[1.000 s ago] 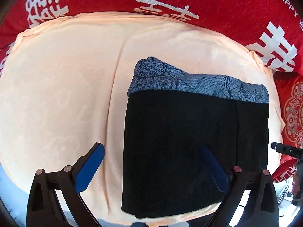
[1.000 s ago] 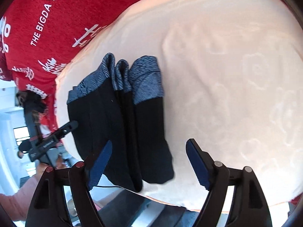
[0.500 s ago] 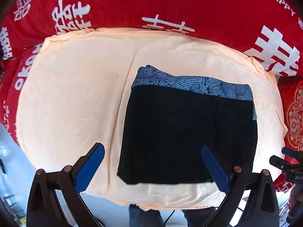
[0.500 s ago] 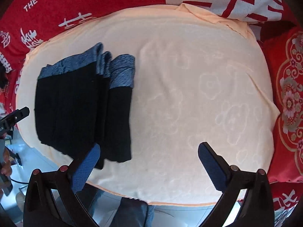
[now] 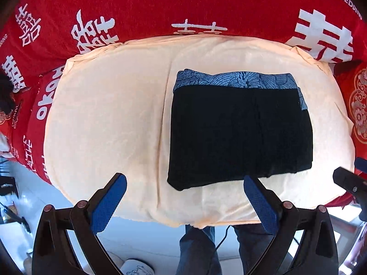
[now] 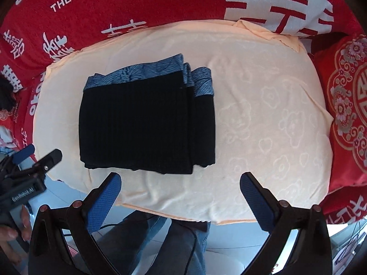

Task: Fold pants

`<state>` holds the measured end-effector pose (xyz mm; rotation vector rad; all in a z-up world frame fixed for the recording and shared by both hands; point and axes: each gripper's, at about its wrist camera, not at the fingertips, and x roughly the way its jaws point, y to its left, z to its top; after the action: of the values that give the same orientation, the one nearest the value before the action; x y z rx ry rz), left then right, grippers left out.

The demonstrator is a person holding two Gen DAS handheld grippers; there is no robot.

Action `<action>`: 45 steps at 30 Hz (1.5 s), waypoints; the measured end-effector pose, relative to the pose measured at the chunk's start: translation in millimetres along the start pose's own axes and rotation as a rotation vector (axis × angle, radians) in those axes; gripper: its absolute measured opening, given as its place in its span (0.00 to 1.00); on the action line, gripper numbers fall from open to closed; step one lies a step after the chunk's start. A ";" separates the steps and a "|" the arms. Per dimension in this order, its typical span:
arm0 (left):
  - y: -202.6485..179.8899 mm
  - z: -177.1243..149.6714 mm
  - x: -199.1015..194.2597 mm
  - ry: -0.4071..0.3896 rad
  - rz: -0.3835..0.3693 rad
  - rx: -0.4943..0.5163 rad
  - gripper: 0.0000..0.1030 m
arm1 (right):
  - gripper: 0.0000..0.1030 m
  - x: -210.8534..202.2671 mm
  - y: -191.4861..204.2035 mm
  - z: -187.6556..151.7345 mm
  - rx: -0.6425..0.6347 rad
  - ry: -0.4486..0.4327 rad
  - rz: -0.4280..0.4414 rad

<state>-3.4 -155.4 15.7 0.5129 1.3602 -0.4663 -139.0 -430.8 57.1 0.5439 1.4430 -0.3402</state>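
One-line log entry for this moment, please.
pants: folded, flat on peach towel | left tongs: open, clear | right tongs: open, clear

left gripper (image 5: 184,193) fingers spread, right gripper (image 6: 181,191) fingers spread

Both wrist views high above, sharing folded pants (image 5: 240,135).

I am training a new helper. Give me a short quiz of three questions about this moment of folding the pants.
1. True or false: the left gripper grips the pants.
2. Which lies under the pants: A) peach towel, B) bare red cloth?
3. Fill in: the patterned band on the pants is ____ in colour.

Key: 1 false, both the left gripper and the right gripper are open and empty; 2 A; 3 blue.
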 end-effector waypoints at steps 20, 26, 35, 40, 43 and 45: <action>12.4 -19.9 -22.6 -0.026 -0.035 0.019 0.99 | 1.00 -34.5 52.8 -23.3 -0.007 -0.074 -0.066; 12.3 -19.7 -24.3 -0.026 -0.056 0.023 0.99 | 1.00 -37.8 58.5 -21.5 -0.017 -0.081 -0.072; 8.5 -19.5 -20.7 -0.015 -0.011 0.063 0.99 | 1.00 -38.1 64.2 -21.2 -0.023 -0.081 -0.080; 7.4 -17.7 -21.0 -0.016 0.001 0.071 0.99 | 1.00 -35.6 65.0 -19.4 -0.026 -0.072 -0.081; 7.4 -16.5 -21.0 -0.015 0.004 0.073 0.99 | 1.00 -33.9 66.4 -19.5 -0.030 -0.066 -0.084; 7.0 -15.7 -20.4 -0.013 0.004 0.071 0.99 | 1.00 -33.4 67.0 -19.1 -0.033 -0.064 -0.085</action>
<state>-14.7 -140.0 34.3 0.5693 1.3337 -0.5155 -123.1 -368.0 99.2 0.4421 1.4096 -0.3978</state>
